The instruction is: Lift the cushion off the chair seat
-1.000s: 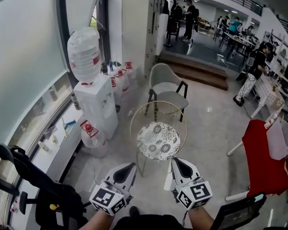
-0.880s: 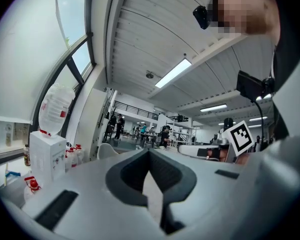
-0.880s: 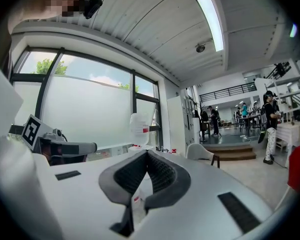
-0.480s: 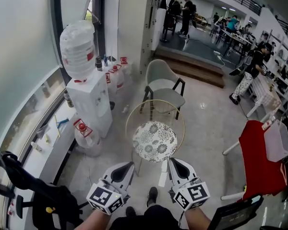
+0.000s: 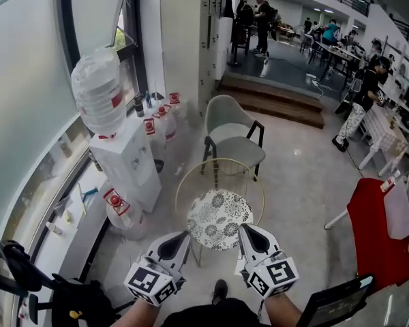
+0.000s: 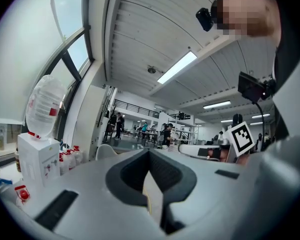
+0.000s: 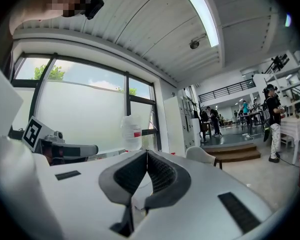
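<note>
Flooring of pale polished stone is spreading across the middle and right of the frame, running up to low steps and a busy hall with people at the top. A tall window is filling the left side. Beside it a white water dispenser is standing at middle left, carrying an upturned bottle with a red label. A red chair is showing at the lower right edge. A grey shell chair on dark legs is sitting just above the centre.

Directly below that, at lower centre, a gold wire chair is standing with its hoop back towards the grey chair. The cushion, round and printed with a black-and-white flower pattern, is lying flat on this chair's seat.

The person is holding both grippers out level at the bottom of the frame, side by side and pointing up at the wire chair. The left gripper is sitting at the cushion's lower left and the right gripper at its lower right. Each one is keeping its jaws together, tip against tip, with nothing between them, and neither is holding the cushion.

A spare water bottle with a red cap is lying on the floor by the dispenser's foot.
</note>
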